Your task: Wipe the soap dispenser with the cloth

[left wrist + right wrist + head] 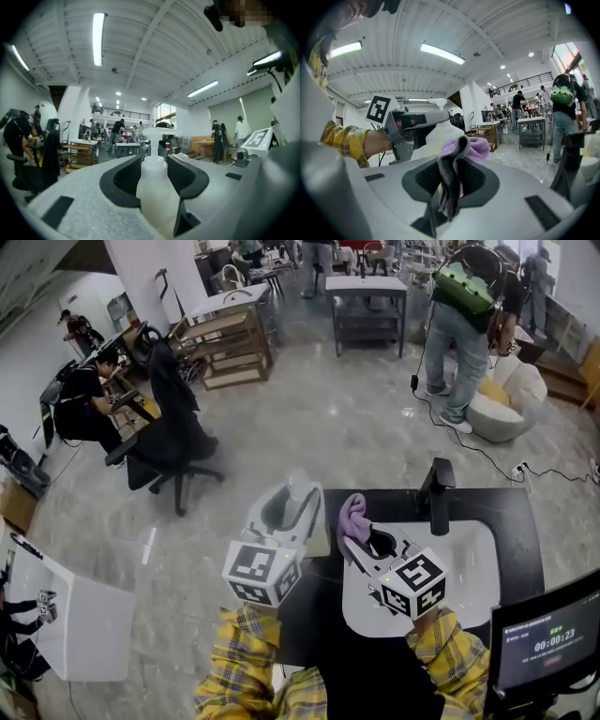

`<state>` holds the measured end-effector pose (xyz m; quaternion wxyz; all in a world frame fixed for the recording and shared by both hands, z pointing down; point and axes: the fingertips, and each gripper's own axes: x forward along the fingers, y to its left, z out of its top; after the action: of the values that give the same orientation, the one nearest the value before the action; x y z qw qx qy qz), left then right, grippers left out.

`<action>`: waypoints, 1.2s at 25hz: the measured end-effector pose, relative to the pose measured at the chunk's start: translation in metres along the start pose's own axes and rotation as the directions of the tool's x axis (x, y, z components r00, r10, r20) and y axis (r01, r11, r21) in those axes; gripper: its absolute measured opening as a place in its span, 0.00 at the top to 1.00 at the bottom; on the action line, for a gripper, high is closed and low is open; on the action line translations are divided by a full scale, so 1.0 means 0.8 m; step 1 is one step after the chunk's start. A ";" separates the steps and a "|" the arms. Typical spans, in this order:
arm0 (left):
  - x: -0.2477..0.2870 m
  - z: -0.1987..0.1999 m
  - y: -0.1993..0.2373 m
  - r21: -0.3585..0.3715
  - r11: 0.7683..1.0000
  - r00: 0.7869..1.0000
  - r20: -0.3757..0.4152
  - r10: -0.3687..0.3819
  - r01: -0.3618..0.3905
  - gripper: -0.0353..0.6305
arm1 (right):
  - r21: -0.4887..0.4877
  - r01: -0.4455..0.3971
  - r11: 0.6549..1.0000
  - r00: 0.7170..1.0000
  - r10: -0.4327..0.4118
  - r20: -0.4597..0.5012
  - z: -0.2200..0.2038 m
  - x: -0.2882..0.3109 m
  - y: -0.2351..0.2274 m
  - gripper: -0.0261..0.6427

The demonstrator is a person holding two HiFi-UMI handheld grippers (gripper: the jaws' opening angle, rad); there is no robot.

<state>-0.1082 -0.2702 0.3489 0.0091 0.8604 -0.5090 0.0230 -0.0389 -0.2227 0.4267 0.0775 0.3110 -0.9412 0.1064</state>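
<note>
At frame centre, the left tongs (289,510) clamped the soap dispenser (300,491) aloft while the right tongs (361,538) pinched the purple cloth (353,515) just beside it; a hard wipe could twist the smooth dispenser loose.

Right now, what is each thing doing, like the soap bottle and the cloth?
Translucent white plastic soap dispenser: upright, gripped in the left tongs.
Purple fabric cloth: bunched, pinched in the right tongs.
Black tap: no water seen running.
Small monitor screen: on, showing a timer.
</note>
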 end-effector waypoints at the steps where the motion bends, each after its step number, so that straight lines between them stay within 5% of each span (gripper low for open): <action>1: 0.000 0.000 -0.002 -0.002 0.999 0.999 0.001 -0.050 0.050 0.71 | -0.003 -0.005 1.000 1.000 0.005 0.005 0.003 -0.002 0.002 0.84; 7: -0.003 0.000 -0.010 -0.009 0.949 0.949 0.005 -0.315 0.315 0.71 | -0.019 -0.020 1.000 0.999 0.021 0.036 0.022 -0.010 0.011 0.84; 15: -0.009 -0.001 -0.014 -0.023 0.830 0.829 0.068 -0.555 0.557 0.71 | -0.049 -0.033 0.998 0.997 0.037 0.070 0.045 -0.016 0.021 0.84; 25: -0.008 -0.003 -0.016 -0.037 0.734 0.735 0.059 -0.676 0.678 0.71 | -0.070 -0.035 0.997 0.996 0.040 0.076 0.054 -0.015 0.026 0.84; 30: -0.006 -0.003 -0.019 -0.037 0.742 0.743 0.064 -0.666 0.669 0.71 | -0.106 -0.050 0.993 0.995 0.059 0.077 0.061 -0.013 0.036 0.84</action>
<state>-0.0970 -0.2585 0.3514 0.0295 0.9852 -0.1678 -0.0163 -0.0519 -0.2058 0.3732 0.0530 0.2847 -0.9560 0.0467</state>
